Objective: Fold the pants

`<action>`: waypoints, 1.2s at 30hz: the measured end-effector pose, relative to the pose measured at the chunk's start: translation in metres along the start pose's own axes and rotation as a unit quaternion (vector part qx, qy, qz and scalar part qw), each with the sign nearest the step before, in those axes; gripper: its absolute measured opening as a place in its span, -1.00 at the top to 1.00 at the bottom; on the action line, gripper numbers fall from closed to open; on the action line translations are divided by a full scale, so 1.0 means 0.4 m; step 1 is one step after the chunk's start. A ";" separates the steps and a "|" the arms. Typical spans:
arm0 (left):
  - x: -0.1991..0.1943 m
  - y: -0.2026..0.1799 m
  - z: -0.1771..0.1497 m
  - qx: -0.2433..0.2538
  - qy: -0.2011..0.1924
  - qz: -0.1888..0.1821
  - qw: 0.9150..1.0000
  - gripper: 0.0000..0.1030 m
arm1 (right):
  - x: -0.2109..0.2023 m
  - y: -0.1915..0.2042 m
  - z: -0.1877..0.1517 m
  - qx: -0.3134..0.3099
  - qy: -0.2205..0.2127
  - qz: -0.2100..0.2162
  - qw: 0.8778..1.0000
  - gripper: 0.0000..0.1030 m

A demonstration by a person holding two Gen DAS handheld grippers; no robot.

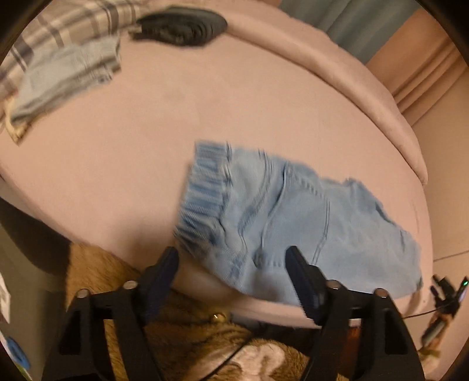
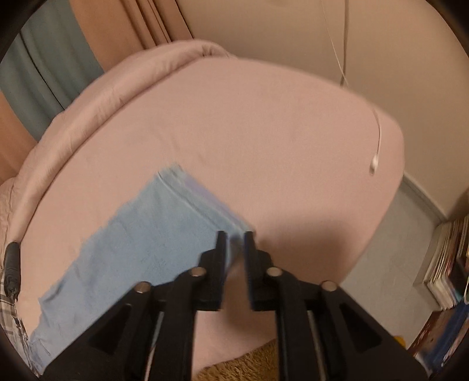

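Note:
Light blue denim pants (image 1: 281, 217) lie folded on a pink bed (image 1: 146, 140), waistband toward the left, near the front edge. My left gripper (image 1: 231, 258) is open, its fingers straddling the near edge of the pants without closing on them. In the right wrist view the pants (image 2: 140, 240) stretch down to the left. My right gripper (image 2: 234, 237) has its fingers nearly together on the stacked hem corner of the pants.
A plaid cloth and a blue garment (image 1: 61, 73) lie at the bed's far left, next to a dark folded item (image 1: 181, 26). A rolled pink blanket (image 2: 117, 85) lines the far edge. A brown rug (image 1: 187, 331), white cable (image 2: 378, 146) and bookshelf (image 2: 445, 263) surround the bed.

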State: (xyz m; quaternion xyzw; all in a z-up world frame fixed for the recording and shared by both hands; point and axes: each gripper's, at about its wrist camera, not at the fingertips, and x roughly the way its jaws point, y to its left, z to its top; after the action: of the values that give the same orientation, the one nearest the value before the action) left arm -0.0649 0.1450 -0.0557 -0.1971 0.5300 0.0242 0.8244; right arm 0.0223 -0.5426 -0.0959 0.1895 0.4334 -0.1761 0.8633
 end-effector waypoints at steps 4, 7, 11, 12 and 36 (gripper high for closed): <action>0.016 -0.014 0.047 0.005 -0.023 0.019 1.000 -0.48 | 0.038 0.083 0.079 -0.060 0.011 0.048 0.997 -0.22; 0.060 -0.040 0.093 0.025 -0.026 0.023 0.999 -0.48 | 0.146 0.154 0.120 -0.085 0.052 0.061 0.993 -0.22; 0.103 -0.033 0.130 0.036 -0.025 0.043 0.998 -0.48 | 0.291 0.208 0.134 -0.119 0.084 0.014 0.989 -0.18; 0.116 -0.033 0.136 0.036 -0.024 0.042 0.998 -0.48 | 0.318 0.216 0.130 -0.126 0.084 0.012 0.988 -0.09; 0.137 -0.061 0.112 0.048 -0.030 0.049 0.997 -0.48 | 0.275 0.241 0.139 -0.104 0.037 -0.051 0.993 0.38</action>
State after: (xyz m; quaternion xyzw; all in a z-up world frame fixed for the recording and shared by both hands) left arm 0.0037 0.1289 -0.0806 -0.1297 0.5150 0.0451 0.8461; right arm 0.1671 -0.5009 -0.1379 0.0828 0.4904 -0.1664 0.8515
